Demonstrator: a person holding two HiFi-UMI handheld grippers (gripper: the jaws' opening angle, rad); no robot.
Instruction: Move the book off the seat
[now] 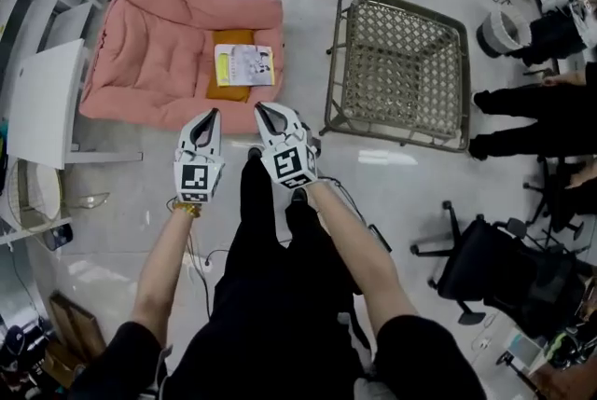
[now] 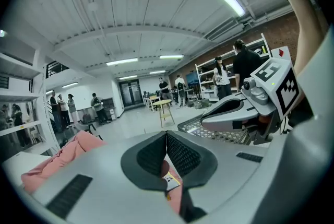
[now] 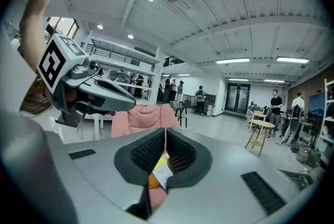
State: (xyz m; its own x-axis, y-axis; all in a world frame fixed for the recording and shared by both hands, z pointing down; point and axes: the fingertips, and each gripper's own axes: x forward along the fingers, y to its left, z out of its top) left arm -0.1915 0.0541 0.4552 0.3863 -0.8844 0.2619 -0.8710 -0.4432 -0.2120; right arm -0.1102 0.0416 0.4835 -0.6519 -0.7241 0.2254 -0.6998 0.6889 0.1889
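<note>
From the head view, the book (image 1: 244, 64) lay flat on an orange cushion (image 1: 229, 92), which sat in the middle of the pink seat (image 1: 159, 44). Only this view showed the whole layout. A wicker chair (image 1: 401, 62) stood just to the right of the seat, a black office chair (image 1: 485, 268) was at the lower right, and the legs of seated people (image 1: 532, 100) showed at the right edge. The left gripper (image 1: 212, 118) and the right gripper (image 1: 264, 112) hung side by side near the seat's front edge, apart from the book.

The left gripper view showed what the head view could not. Its fingers (image 2: 151, 155) were pressed together with nothing between them. Past them, in the notch below the tips, a corner of the book (image 2: 170, 181) was visible on the seat. This view also took in the right gripper (image 2: 204, 122) from the side, the wicker chair (image 2: 209, 131) beyond it, a fold of the pink seat (image 2: 57, 157), and people standing far back in the room.

The right gripper view showed its own fingers (image 3: 182, 152) likewise pressed together and empty. Beyond them were the book (image 3: 162, 171) and the orange cushion (image 3: 152, 180). The raised back of the pink seat (image 3: 141, 116) and the left gripper (image 3: 147, 107) in profile appeared to the left.
</note>
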